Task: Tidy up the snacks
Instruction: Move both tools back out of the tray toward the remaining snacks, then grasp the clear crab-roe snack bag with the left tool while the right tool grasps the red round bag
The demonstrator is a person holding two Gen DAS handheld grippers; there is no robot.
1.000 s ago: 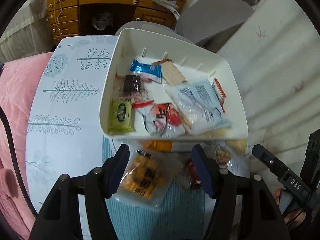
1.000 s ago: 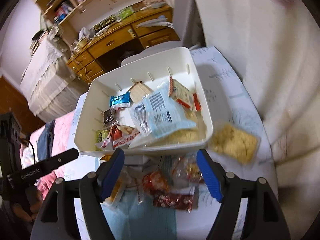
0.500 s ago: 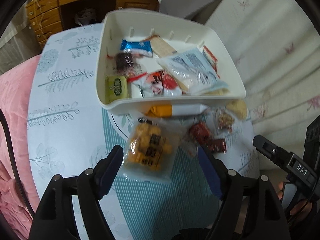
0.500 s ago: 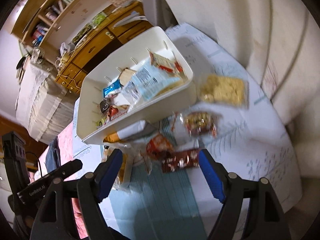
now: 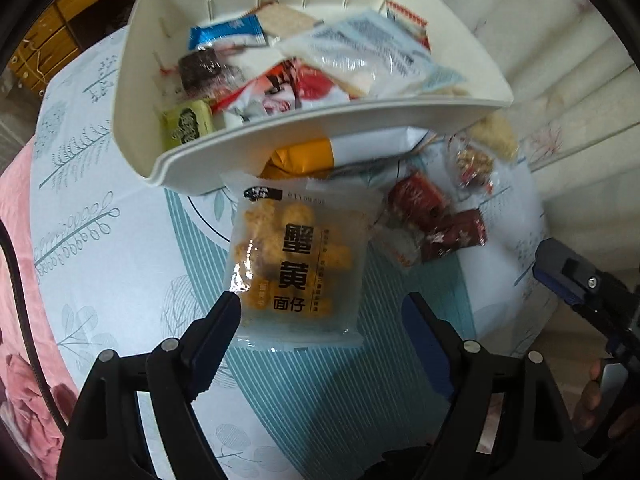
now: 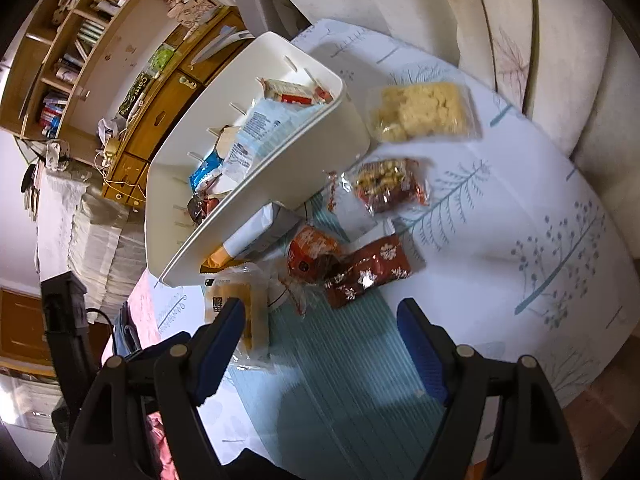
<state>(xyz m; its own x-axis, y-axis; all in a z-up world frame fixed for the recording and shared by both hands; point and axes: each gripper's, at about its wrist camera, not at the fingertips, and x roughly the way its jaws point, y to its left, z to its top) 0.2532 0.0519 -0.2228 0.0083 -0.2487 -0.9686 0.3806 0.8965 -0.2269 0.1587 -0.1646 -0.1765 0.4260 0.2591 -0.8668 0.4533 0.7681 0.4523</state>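
orange snack pack — left gripper opening, seemingly untouched

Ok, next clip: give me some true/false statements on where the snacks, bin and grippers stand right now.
1. The white bin holds several snacks. True.
2. The left gripper is clamped on the yellow puff packet. False: its jaws are opening, the packet lying on the table between them, unpressed.
3. The dark red packet lies outside the bin. True.
4. The right gripper holds a packet. False: nothing is between its fingers.
5. The pale cracker bag sits in the bin. False: it lies beside it.
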